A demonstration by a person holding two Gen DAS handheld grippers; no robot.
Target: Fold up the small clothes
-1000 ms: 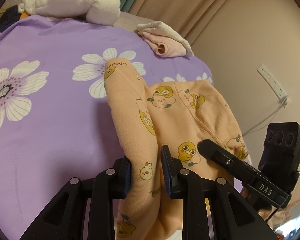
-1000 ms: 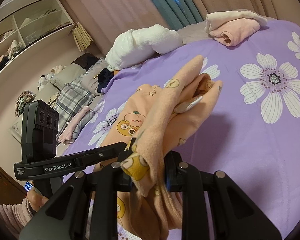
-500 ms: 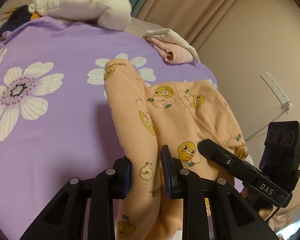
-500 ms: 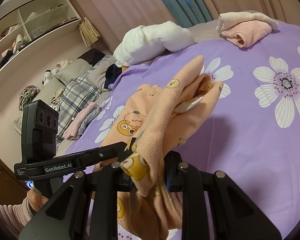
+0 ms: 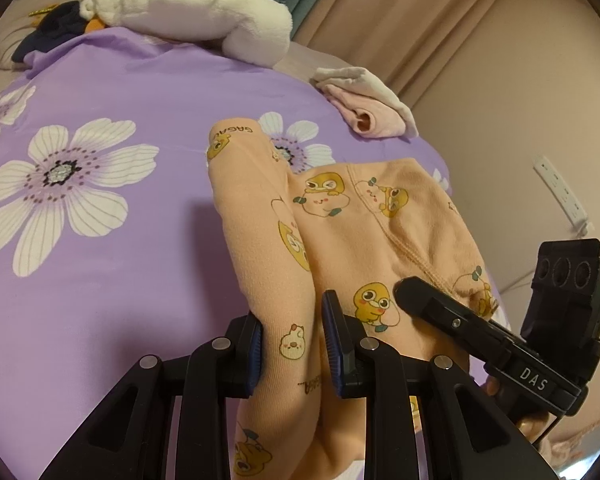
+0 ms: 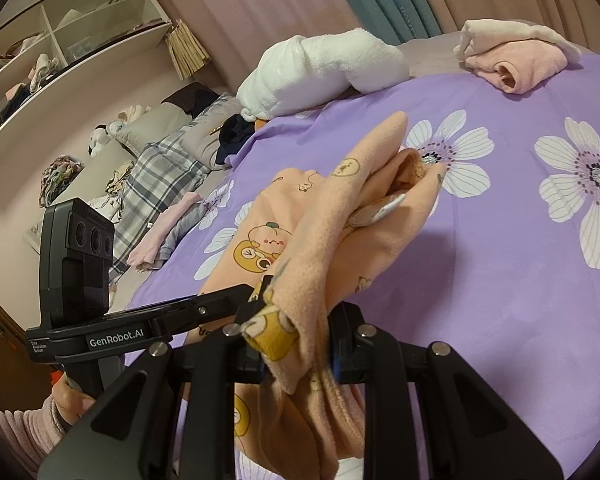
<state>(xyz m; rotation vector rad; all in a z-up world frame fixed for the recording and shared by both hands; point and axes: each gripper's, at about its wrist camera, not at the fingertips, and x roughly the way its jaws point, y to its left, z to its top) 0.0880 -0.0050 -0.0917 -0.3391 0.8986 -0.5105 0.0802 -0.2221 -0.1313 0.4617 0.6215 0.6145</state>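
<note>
Purple bedding printed with big white flowers (image 5: 72, 184) covers the bed under both views, with pink curtains and a teal one hanging at the far end. At the near edge of the left wrist view, the left tool (image 5: 292, 344) is clamped on a fold of the peach garment (image 5: 340, 232), its blue-faced pads pressing the cloth from either side beside a small printed chick. Just to its right the other tool's body, lettered DAS, reaches in over the same garment. In the right wrist view, the right tool (image 6: 296, 344) is likewise clamped on a bunched edge of the peach garment (image 6: 340, 216), a yellow cartoon patch crumpled between its pads; cloth hangs below the jaws and the rest runs away from them over the purple cover, one end rising to a point with a white label showing in a fold. To the left the left tool's black body appears again, held by a hand (image 6: 70, 398) in a fuzzy pink sleeve. Farther off, a white plush bundle (image 5: 188, 4) lies by the curtains, and a folded pink and cream garment (image 5: 364, 104) rests at the far right. Beyond the bed's left side stand shelves (image 6: 60, 44) stuffed with clothes.
</note>
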